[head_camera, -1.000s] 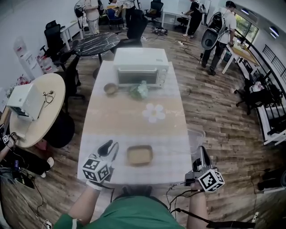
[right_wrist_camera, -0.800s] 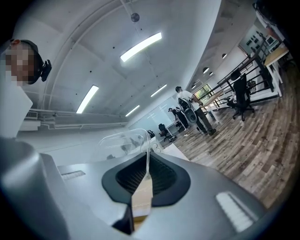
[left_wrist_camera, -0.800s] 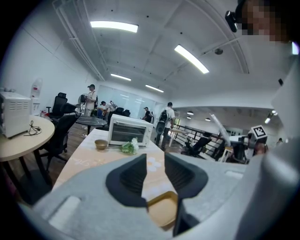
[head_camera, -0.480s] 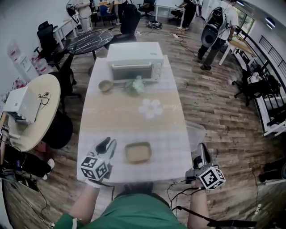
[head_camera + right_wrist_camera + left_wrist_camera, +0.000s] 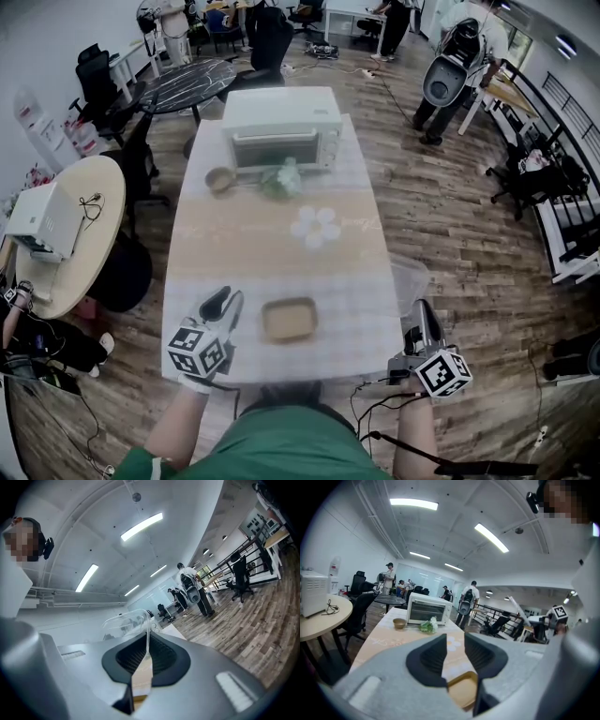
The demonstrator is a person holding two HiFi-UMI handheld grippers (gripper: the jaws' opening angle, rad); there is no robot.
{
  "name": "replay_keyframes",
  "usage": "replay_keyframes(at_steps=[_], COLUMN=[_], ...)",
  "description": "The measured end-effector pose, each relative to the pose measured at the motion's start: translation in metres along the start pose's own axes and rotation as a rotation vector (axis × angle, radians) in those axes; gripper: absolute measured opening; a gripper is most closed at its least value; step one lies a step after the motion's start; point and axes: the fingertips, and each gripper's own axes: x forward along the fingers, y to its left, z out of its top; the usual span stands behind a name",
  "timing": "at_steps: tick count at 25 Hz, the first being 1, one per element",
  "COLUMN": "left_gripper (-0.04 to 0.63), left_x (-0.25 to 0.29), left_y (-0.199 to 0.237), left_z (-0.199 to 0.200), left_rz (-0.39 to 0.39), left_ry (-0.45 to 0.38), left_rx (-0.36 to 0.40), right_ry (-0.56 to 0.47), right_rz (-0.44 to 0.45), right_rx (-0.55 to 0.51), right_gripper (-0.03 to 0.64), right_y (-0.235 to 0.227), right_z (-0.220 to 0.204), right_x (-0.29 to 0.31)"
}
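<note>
- Long table [image 5: 272, 258] under a pale cloth runs away from the person, with an open office of chairs and wood floor all round it.
- Far end: a white toaster oven [image 5: 281, 136], with a small bowl [image 5: 221, 178] and a bunch of greens [image 5: 279, 180] just in front of it; a flower-shaped mat [image 5: 316, 226] lies mid-table.
- Near end: a shallow wooden tray [image 5: 290, 319] lies flat, close to the person.
- Left gripper [image 5: 228, 302] hovers over the table just left of the tray, jaws a narrow gap apart with nothing between them; its own view shows only the tray below and beyond.
- Right gripper [image 5: 424, 317] sits off the table's right edge, jaws pinched together on the thin wall of a clear plastic container [image 5: 411, 284], which is held up beside that edge.
- The step in hand looks like carrying the container, one-handed.
- Any move inward calls for lifting the container over the table edge without slackening that pinch, since the wall looks thin and slippery; the left gripper is free to steady it.
</note>
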Motion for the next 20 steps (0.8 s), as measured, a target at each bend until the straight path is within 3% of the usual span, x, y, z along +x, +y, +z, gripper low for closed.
replay_keyframes(at_steps=[20], left_gripper=[0.114], left_x=[-0.007], left_y=[-0.014], left_z=[-0.009], left_rz=[0.006], left_ry=[-0.004], left_rx=[-0.001], right_ry=[0.0], right_rz=[0.012], right_rx=[-0.003], right_gripper=[0.017], right_y=[-0.007], right_z=[0.001], right_x=[-0.014])
